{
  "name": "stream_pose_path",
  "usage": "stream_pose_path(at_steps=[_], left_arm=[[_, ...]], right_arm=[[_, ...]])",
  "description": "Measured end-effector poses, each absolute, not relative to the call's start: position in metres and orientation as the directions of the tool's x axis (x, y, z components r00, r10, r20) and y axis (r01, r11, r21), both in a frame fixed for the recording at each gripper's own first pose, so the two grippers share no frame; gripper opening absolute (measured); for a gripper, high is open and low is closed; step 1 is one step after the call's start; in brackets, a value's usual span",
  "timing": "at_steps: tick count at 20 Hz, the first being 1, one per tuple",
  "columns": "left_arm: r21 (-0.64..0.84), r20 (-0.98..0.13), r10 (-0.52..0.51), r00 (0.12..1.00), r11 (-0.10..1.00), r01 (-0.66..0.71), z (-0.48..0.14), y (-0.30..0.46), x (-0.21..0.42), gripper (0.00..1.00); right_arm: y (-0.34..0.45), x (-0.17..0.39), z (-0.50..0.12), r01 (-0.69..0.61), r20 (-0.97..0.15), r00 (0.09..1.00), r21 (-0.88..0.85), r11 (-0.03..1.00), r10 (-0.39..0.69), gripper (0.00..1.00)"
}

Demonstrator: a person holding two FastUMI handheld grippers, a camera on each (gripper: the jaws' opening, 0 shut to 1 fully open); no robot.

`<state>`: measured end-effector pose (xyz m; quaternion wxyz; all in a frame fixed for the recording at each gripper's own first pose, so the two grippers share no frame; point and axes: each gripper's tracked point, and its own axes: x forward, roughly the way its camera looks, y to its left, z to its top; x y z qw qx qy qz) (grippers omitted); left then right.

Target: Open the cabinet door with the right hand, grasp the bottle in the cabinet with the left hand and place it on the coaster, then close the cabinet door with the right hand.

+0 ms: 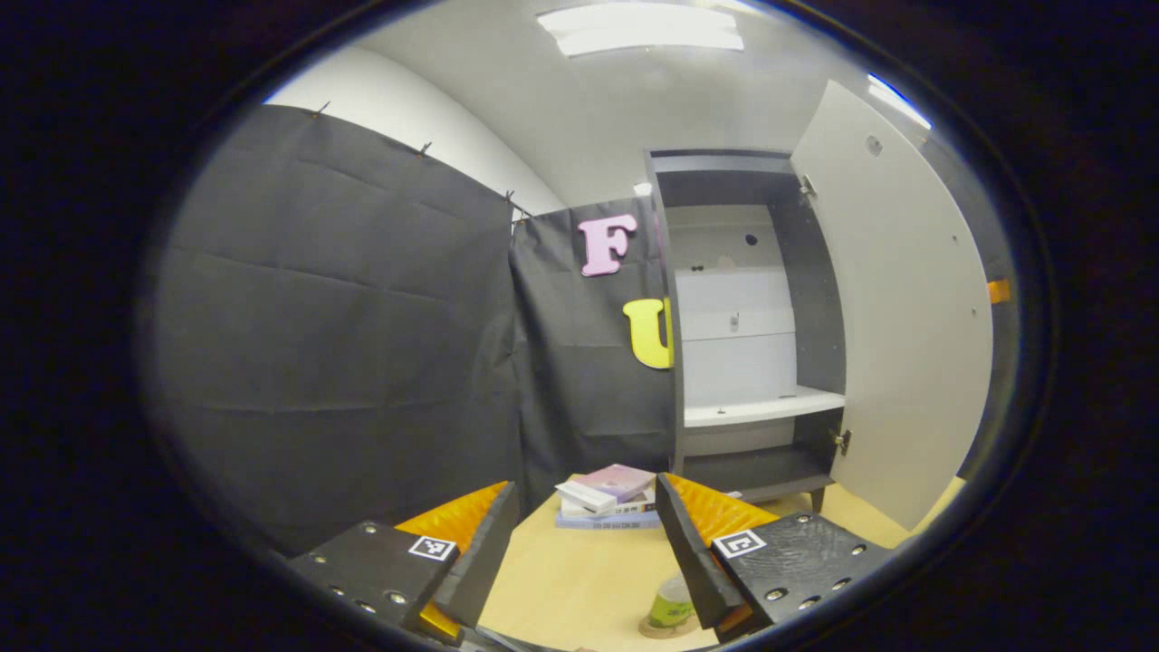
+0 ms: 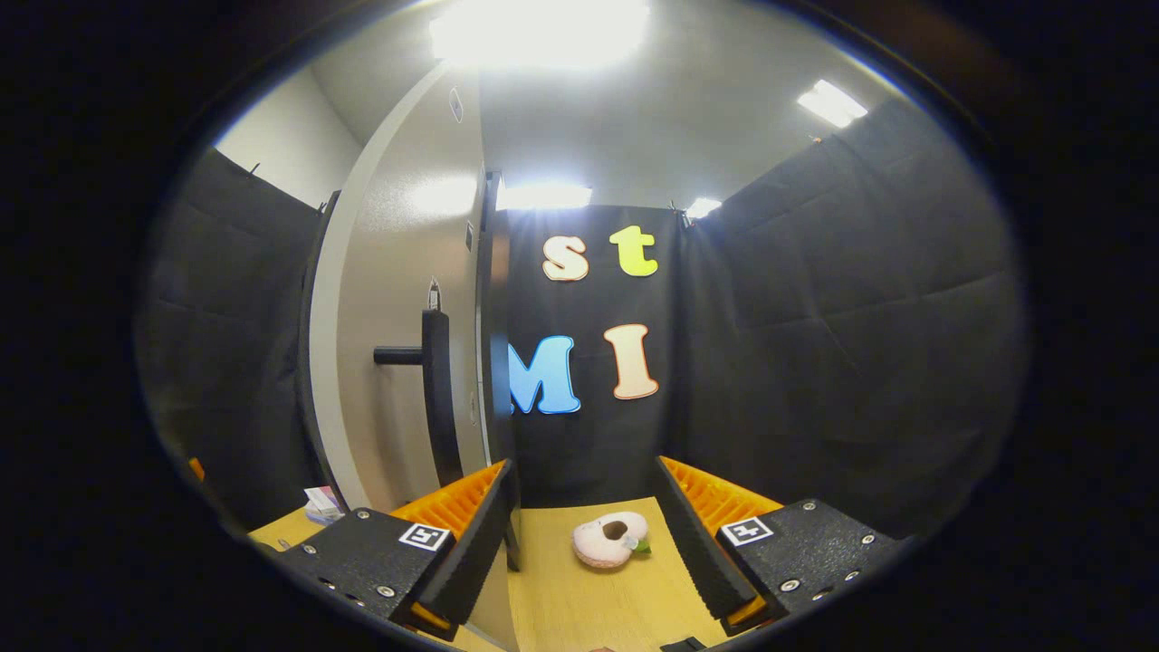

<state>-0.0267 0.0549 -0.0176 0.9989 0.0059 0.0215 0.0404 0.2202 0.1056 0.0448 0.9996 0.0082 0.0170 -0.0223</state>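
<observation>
The cabinet (image 1: 751, 317) stands open at the back of the wooden table, its pale door (image 1: 905, 308) swung out to the right and its white shelves bare. A small green-labelled bottle (image 1: 672, 600) stands on a round coaster (image 1: 659, 628) near the table's front, partly hidden by one finger of my left gripper (image 1: 589, 543). That gripper is open, holds nothing and sits above and just left of the bottle. In the right gripper view, the door (image 2: 398, 362) with its black bar handle (image 2: 437, 389) is close on the left. My right gripper (image 2: 587, 534) is open beside the door's edge.
A stack of books (image 1: 607, 496) lies on the table (image 1: 561, 580) left of the cabinet's foot. A pink ring-shaped soft toy (image 2: 611, 540) lies on the table ahead of my right gripper. Black cloth walls close in on both sides.
</observation>
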Motion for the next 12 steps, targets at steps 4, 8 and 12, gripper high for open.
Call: stream_pose_path(at_steps=[4,8,12], left_arm=[[-0.014,-0.056,0.052,0.997,0.999,-0.053,-0.03,0.068,-0.016,0.87],[-0.026,-0.055,0.012,0.998,1.0,-0.013,-0.036,0.075,-0.001,0.87],[-0.033,-0.048,-0.013,0.999,0.999,0.011,-0.041,0.085,0.01,0.87]], right_arm=[[0.121,0.216,0.046,0.053,-0.045,0.998,0.001,0.999,-0.053,0.88],[0.151,0.216,0.047,0.022,-0.054,0.998,0.008,1.0,-0.021,0.93],[0.184,0.21,0.046,-0.015,-0.054,0.998,0.02,1.0,0.017,0.92]])
